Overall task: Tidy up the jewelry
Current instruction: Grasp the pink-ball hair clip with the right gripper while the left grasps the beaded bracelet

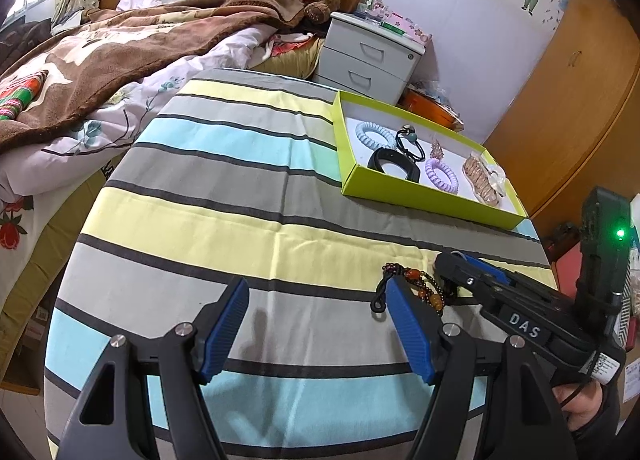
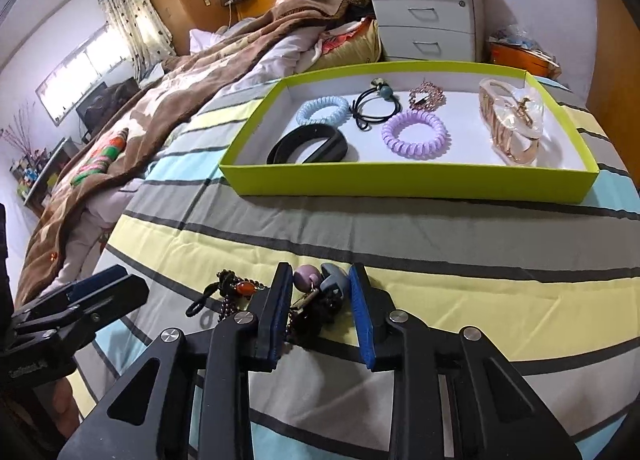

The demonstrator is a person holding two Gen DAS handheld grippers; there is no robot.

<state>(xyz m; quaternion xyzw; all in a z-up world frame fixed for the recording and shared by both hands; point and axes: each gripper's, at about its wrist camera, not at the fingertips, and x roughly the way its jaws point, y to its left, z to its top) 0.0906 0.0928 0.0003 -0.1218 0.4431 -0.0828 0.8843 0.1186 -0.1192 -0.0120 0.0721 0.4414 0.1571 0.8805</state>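
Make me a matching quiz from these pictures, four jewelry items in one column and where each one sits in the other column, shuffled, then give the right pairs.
Items
1. purple coil hair tie
2. blue coil hair tie
3. gold bracelet in clear wrap
4. beaded strand with orange stones

Places
A. right end of the green tray
B. on the striped cloth, outside the tray, beside the right gripper
C. in the tray, just behind the black band
D. middle of the tray, right of the black band

Pairs: 1-D, 2-C, 3-A, 4-B
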